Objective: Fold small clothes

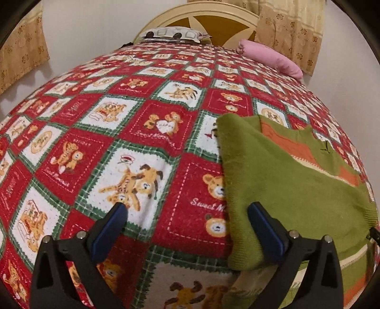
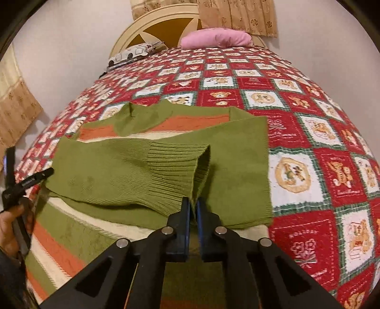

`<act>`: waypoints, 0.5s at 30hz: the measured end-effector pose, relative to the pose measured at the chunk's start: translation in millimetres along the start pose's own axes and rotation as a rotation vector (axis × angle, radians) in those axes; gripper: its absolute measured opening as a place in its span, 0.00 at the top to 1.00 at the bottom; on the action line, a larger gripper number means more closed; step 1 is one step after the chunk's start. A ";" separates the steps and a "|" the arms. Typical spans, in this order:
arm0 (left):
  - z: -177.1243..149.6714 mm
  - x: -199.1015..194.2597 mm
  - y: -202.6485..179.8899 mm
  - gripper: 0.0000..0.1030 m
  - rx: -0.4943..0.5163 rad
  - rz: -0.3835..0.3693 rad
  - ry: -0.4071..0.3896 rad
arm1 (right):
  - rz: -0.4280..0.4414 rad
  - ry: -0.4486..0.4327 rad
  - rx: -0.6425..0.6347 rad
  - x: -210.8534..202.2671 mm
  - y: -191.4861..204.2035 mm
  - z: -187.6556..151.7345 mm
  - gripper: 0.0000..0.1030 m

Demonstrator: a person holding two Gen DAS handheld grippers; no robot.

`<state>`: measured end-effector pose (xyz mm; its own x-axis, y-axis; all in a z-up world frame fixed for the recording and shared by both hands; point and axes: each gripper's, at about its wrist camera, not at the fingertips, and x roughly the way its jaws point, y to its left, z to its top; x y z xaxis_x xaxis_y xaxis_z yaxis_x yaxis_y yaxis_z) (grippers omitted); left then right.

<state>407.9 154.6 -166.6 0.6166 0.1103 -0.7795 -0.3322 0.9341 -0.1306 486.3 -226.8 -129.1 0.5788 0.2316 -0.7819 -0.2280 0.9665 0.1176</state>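
Black arms of the right gripper [image 2: 192, 209] fill the foot of the right wrist view, and its jaws are pinched tight on the ribbed cuff [image 2: 190, 171] of a green sleeve; the blue pads meet with only the knit edge between them. That sleeve runs away from the jaws to the left and lies over the sweater [image 2: 71, 228], a green knit with orange and cream stripes, spread flat on the bed. Beyond the jaws a second green panel lies folded across the body, its edge reaching to the right of them. Left of the jaws, at the frame's edge, a hand [image 2: 11, 225] holds the other tool's black handle.

In the left wrist view the left gripper [image 1: 188, 212] stands with its jaws wide and nothing between them but the blanket [image 1: 142, 133], a red, white and green patchwork of teddy bears. Its right finger [image 1: 266, 228] sits over the sweater's left edge; whether it touches I cannot tell. The left finger is over bare blanket. The sweater [image 1: 285, 180] lies to the right of these jaws and stretches off to the frame's right edge.

Far beyond both jaws, at the head of the bed, sit a pink pillow [image 2: 216, 38] and a patterned pillow [image 1: 173, 34] against a cream headboard [image 2: 152, 21], with tan curtains [image 1: 289, 31] behind
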 end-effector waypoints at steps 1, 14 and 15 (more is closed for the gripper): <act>-0.1 0.5 1.5 0.00 -0.006 -0.011 0.002 | -0.008 0.004 0.000 2.3 -1.5 0.6 0.98; -3.0 -2.0 8.1 0.00 -0.025 0.041 -0.007 | -0.077 -0.037 -0.028 -18.2 6.8 11.4 0.66; -3.3 -1.8 9.8 0.00 -0.033 0.050 -0.006 | -0.061 -0.065 -0.028 -23.6 11.2 17.0 0.55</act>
<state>401.2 162.4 -168.5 0.6028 0.1585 -0.7820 -0.3860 0.9157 -0.1120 483.4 -219.5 -99.0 0.6415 0.1796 -0.7458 -0.2121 0.9758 0.0526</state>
